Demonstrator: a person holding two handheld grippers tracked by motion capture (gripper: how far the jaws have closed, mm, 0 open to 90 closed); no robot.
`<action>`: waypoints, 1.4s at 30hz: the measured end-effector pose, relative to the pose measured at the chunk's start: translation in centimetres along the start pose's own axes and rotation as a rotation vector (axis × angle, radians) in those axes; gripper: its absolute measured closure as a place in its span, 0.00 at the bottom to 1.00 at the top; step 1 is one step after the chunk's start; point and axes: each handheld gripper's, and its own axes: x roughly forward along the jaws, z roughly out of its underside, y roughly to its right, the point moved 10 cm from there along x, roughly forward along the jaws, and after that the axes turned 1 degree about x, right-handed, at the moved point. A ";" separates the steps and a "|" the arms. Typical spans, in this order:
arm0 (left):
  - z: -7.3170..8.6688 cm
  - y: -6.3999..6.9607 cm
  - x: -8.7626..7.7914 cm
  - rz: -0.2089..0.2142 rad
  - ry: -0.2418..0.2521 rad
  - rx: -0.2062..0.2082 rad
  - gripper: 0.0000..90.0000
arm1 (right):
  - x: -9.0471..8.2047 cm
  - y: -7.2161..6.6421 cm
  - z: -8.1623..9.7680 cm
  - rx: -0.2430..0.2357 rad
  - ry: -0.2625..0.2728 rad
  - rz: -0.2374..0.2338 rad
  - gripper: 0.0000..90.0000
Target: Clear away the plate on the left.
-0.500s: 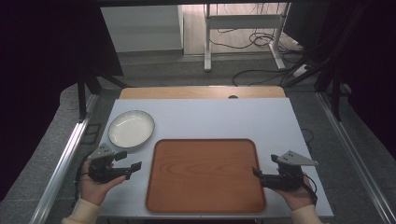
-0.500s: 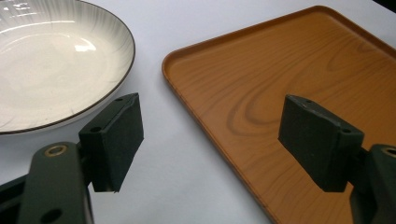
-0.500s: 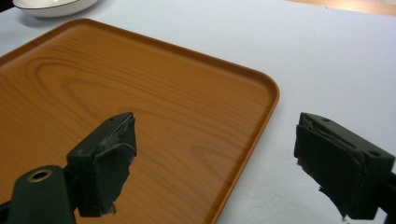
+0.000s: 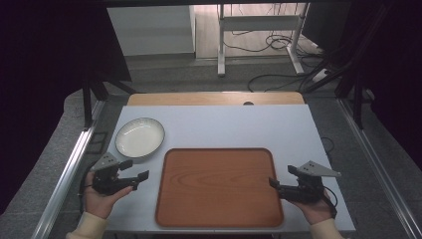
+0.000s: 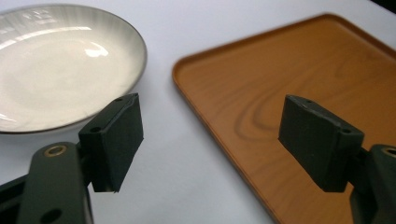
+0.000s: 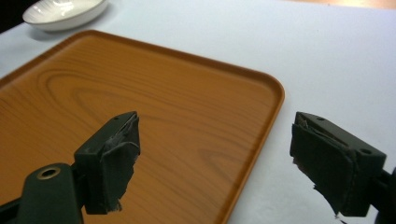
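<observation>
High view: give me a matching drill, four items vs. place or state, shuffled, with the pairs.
Items:
1. bowl
2. tray
3. left gripper
4. right gripper

Places or states:
A. at the tray's right edge, jaws open, nothing held
B. white, empty, beyond the tray's left far corner
C. wood-grain brown, bare, at the middle of the table's near side
D. near side of the bowl, left of the tray, jaws open, nothing held

Pairs: 1-B, 2-C, 3-D, 4-A
</observation>
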 end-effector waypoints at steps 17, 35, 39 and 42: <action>-3.0 0.5 -1.7 0.017 0.122 -0.006 0.23 | 0.4 0.6 0.3 -0.001 -0.029 -0.007 0.19; -4.9 -1.5 -1.0 -0.013 0.117 -0.010 0.23 | 0.4 0.7 0.7 -0.008 -0.039 0.005 0.19; -5.9 -2.6 -1.0 -0.033 0.115 -0.004 0.22 | 0.5 0.7 0.7 -0.010 -0.036 0.000 0.19; -6.6 -3.0 -0.9 -0.037 0.115 0.007 0.22 | 0.7 0.7 0.7 -0.018 -0.043 0.004 0.19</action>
